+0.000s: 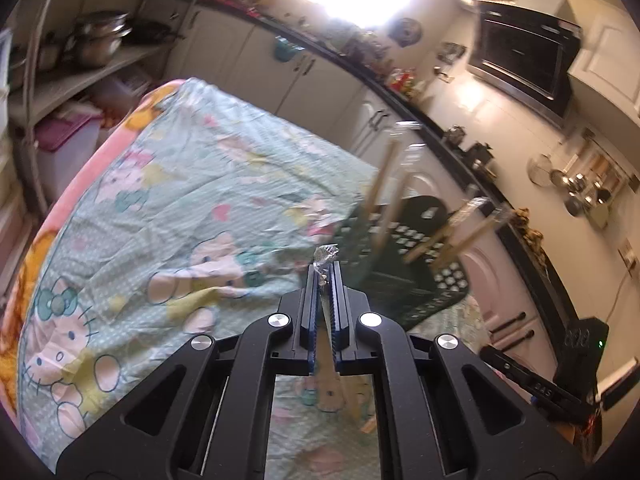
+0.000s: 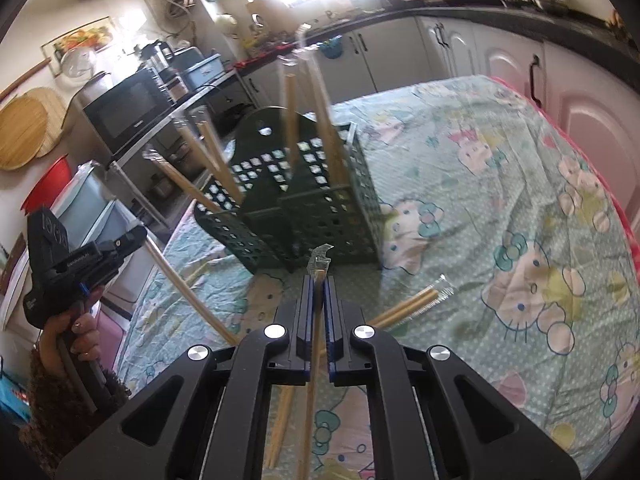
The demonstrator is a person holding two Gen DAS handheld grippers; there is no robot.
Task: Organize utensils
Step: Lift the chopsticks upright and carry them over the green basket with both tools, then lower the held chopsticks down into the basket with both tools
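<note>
Right wrist | right gripper point(image 2: 318, 276) clenches wrapped chopsticks point(image 2: 320, 258) | left gripper point(image 1: 327, 266) likewise | basket point(image 2: 320, 200) ahead

Basket point(image 2: 320, 200) sat dead ahead bristling with chopsticks point(image 2: 328, 120); wide open cloth point(image 2: 500, 160) to its right.

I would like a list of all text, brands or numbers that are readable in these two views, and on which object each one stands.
No text can be read with certainty.
Other gripper's side: small light characters, too blurred to read.
Left gripper's body, in the right wrist view: a short printed line, too small to read.
Black microwave: a small brand mark on the door, unreadable.
Tablecloth: cartoon cat pictures only, no words.
</note>
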